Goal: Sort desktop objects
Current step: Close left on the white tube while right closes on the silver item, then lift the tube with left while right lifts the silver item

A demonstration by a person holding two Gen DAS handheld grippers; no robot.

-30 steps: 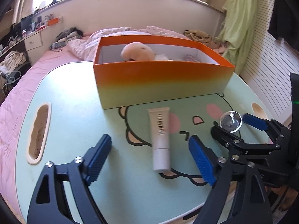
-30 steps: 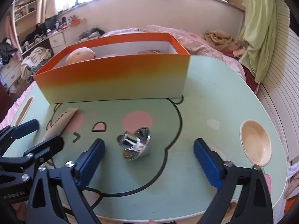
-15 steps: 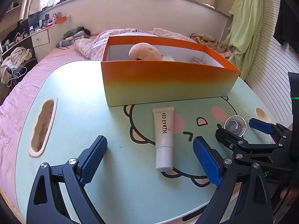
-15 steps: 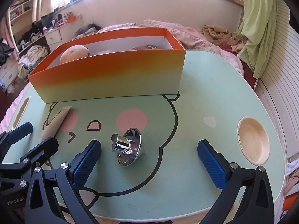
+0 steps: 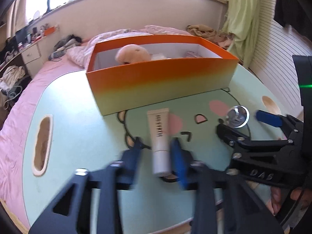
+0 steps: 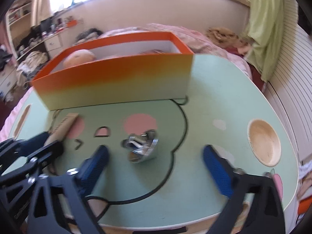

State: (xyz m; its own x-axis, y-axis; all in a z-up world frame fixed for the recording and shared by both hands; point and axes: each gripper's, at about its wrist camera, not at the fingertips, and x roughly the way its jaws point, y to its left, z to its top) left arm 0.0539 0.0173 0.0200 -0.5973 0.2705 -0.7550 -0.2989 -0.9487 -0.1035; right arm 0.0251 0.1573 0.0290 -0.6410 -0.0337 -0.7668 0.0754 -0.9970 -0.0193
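Two things lie loose on the mint-green table (image 6: 224, 89), in front of the orange box (image 5: 159, 81) that fills the upper middle of both views: a white cosmetic tube (image 5: 159, 138) and a shiny metal funnel-shaped piece (image 6: 141, 146). The step in hand looks like the pick-up of the tube. The left gripper (image 5: 158, 156), blurred low in its frame, has its blue ribbed pads close on either side of the tube's cap end; whether they press it yet I cannot tell. The right gripper (image 6: 156, 161) stands wide apart and empty, the funnel between and just ahead of its fingers. Next, I judge, comes a firm squeeze and a lift over the box's cardboard wall, where a soft peach plush toy (image 5: 132, 55) sits. Smooth plastic may slip; chromed metal rolls.
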